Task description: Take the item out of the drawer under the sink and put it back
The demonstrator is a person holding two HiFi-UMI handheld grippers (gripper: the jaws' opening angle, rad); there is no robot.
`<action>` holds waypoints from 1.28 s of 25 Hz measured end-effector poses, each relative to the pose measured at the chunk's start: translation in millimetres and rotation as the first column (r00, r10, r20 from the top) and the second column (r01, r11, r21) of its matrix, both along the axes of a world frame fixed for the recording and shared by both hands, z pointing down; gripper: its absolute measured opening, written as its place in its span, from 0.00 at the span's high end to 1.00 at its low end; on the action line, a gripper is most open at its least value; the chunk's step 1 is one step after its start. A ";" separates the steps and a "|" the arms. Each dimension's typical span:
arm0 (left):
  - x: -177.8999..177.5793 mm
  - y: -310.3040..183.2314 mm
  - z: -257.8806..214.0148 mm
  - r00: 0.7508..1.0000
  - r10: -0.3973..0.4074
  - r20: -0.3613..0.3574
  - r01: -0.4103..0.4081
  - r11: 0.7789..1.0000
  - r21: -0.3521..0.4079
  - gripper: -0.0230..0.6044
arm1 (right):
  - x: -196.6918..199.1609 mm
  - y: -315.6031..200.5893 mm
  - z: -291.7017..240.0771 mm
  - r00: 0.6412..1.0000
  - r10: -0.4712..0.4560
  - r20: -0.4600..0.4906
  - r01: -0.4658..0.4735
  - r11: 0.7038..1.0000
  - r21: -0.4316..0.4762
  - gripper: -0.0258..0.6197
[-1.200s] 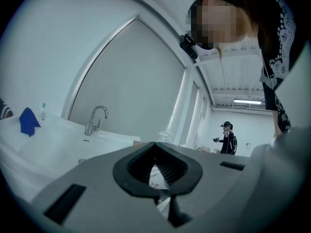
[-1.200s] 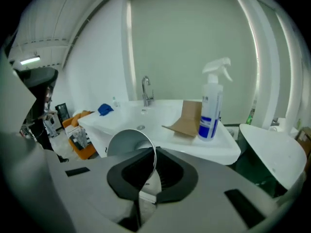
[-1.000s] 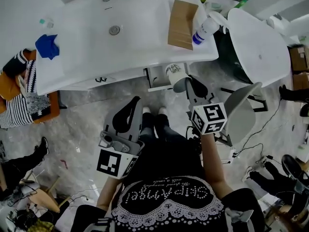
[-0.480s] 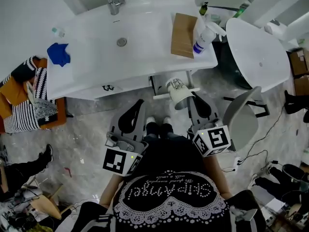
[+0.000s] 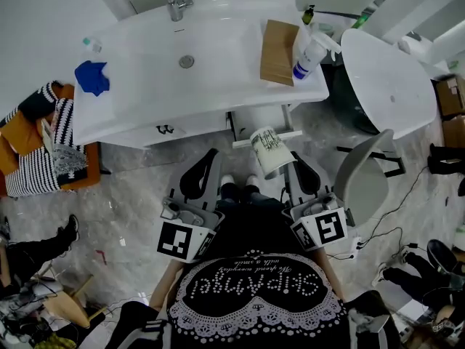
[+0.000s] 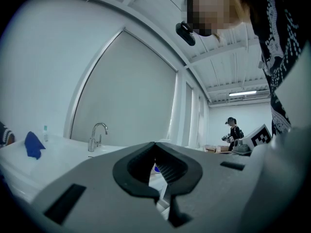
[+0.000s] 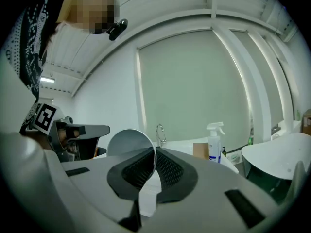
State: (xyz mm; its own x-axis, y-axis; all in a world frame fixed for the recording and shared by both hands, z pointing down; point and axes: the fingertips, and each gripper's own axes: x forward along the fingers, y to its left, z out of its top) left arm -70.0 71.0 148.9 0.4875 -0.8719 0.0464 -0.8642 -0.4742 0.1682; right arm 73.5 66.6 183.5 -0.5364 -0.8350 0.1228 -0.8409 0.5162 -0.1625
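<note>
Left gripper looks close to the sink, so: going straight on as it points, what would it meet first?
Probably the front edge of the sink, just ahead of the left gripper; depth is unclear.

White sink (image 5: 225, 57); blue cloth (image 5: 92, 77); white cup (image 5: 270, 151) with black print; brown cardboard (image 5: 278, 51); white-and-blue spray bottle (image 5: 309, 53); black-and-white striped bag (image 5: 33, 177); grey marbled floor (image 5: 131, 187); black top (image 5: 251, 318) with white lettering.

Upside-down "SHIPAngel"-like lettering on black shirt (image 5: 254, 289); print on white cup (image 5: 270, 150) illegible.

Grey marbled floor (image 5: 134, 191), white wall (image 5: 36, 20)
</note>
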 end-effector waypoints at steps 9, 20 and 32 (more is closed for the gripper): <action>-16.0 7.5 3.4 0.999 -0.031 -0.009 0.031 0.999 0.013 0.96 | -17.1 8.6 -13.9 0.999 -0.043 0.031 0.040 0.996 0.083 0.92; -17.3 -0.3 -10.8 0.999 -0.018 -0.038 0.019 1.000 0.024 0.96 | -25.2 5.2 -79.9 0.998 -0.055 0.009 0.053 0.984 0.171 0.92; -17.2 -2.9 -19.9 1.000 0.005 -0.019 -0.003 0.995 0.100 0.96 | -29.0 8.7 -32.9 0.999 -0.045 -0.029 0.048 0.995 0.091 0.92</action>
